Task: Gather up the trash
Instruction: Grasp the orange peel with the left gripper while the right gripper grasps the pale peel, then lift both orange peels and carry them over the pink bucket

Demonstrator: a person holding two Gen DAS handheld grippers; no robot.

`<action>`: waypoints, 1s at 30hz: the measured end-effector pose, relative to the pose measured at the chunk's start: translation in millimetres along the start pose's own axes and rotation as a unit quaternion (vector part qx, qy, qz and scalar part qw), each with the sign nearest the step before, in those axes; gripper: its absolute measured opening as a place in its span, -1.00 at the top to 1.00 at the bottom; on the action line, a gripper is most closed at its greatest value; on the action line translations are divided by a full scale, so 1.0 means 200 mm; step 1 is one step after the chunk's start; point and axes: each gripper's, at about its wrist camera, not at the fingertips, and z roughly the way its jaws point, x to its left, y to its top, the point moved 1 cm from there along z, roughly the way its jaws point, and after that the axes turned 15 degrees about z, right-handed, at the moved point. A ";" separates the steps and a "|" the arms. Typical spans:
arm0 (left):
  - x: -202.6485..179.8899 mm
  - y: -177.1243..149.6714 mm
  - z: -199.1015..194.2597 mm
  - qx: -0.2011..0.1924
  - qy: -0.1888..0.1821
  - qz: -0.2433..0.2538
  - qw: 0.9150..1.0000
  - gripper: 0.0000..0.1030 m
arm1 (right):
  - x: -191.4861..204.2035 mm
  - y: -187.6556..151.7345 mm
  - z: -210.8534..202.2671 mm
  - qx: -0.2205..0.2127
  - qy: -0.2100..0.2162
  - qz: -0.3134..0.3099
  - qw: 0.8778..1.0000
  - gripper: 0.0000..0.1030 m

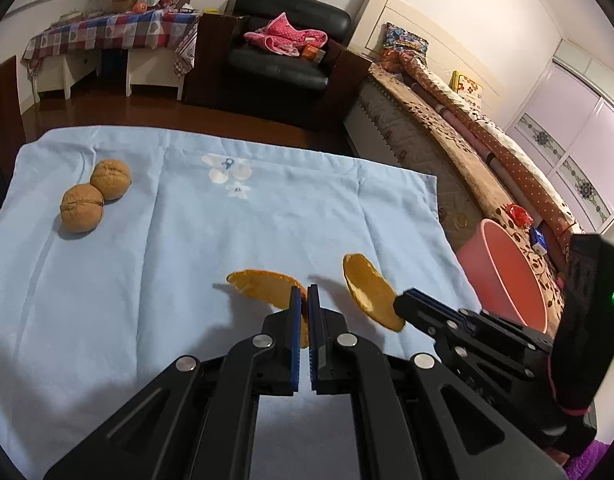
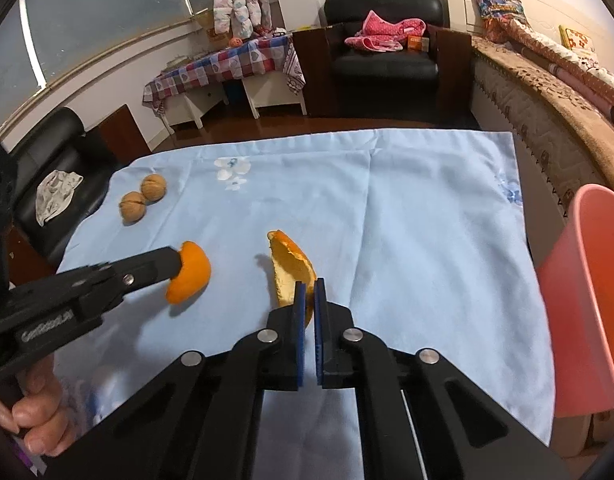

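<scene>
While both tilt downward, each hand-held gripper [image 1: 303, 294] [image 2: 310, 289] pinches orange peel [image 1: 263, 288] [image 2: 293, 270].

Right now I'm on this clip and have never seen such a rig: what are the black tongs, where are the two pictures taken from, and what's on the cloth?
No robot here: a person holds a hand tool with two fingers in each hand, with a camera on each looking along them. One picture is from the left gripper, shut on an orange peel. The other is from the right gripper, shut on a second peel. Each view also shows the other tool. Two walnuts lie on the blue cloth; a pink bin stands to the right.
</scene>
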 end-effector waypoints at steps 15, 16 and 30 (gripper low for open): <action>-0.15 0.02 -0.14 -0.018 -0.004 0.024 1.000 0.97 | -0.10 -0.09 -0.30 -0.035 0.025 0.036 0.998 0.92; -0.17 0.02 -0.15 -0.020 -0.005 0.028 0.999 0.97 | -0.11 -0.09 -0.32 -0.039 0.026 0.038 0.998 0.92; -0.47 0.17 -0.13 -0.033 -0.034 0.085 0.995 0.97 | -0.31 -0.10 -0.44 -0.071 0.015 0.090 0.993 0.92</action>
